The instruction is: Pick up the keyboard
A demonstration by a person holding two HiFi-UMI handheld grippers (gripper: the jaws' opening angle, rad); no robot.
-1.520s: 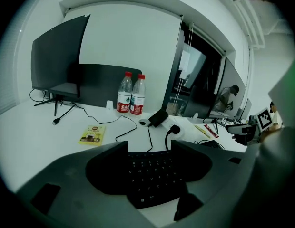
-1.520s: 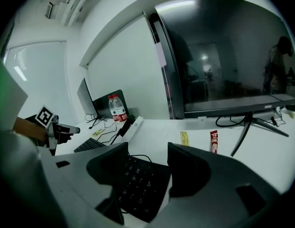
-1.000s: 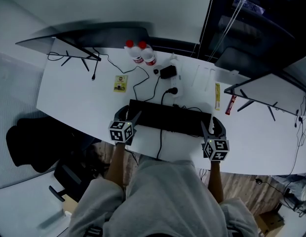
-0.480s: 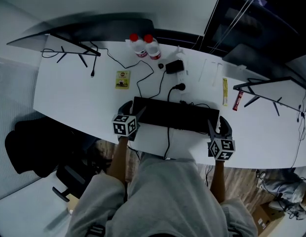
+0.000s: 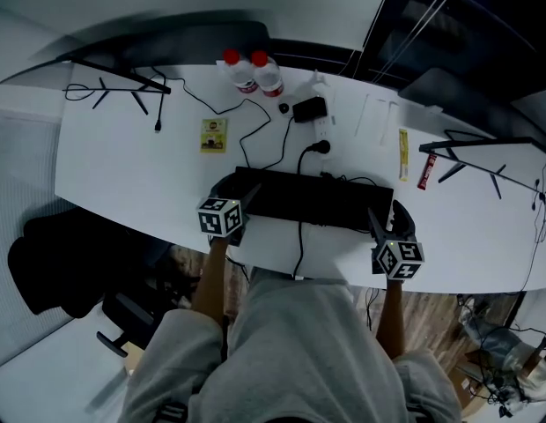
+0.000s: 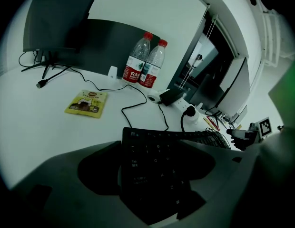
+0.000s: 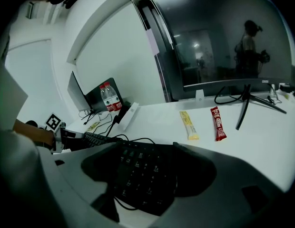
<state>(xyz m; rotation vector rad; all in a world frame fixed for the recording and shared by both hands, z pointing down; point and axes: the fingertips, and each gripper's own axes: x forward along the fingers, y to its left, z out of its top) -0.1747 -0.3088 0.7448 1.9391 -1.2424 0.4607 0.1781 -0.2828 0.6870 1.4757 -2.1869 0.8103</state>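
A black keyboard (image 5: pixel 313 199) lies crosswise near the table's front edge, and its cable (image 5: pixel 299 241) hangs over that edge. My left gripper (image 5: pixel 236 194) is shut on the keyboard's left end and my right gripper (image 5: pixel 387 218) on its right end. In the left gripper view the keyboard (image 6: pixel 157 160) fills the gap between the left gripper's (image 6: pixel 152 148) jaws. The right gripper view shows the keyboard's (image 7: pixel 142 172) number pad end between the right gripper's (image 7: pixel 145 148) jaws, with a loop of cable under it.
Two water bottles (image 5: pixel 253 71) stand at the back, with a charger and power strip (image 5: pixel 313 113) beside them. A yellow packet (image 5: pixel 214 135) lies left, and yellow (image 5: pixel 402 142) and red (image 5: pixel 425 173) sachets lie right. Monitors stand at both ends (image 5: pixel 114 77) (image 5: pixel 484 144). A black chair (image 5: pixel 53 263) is below left.
Both grippers stay at the keyboard's ends. The keyboard and grippers sit slightly farther from the body than a second ago, and the head view has shifted a little.
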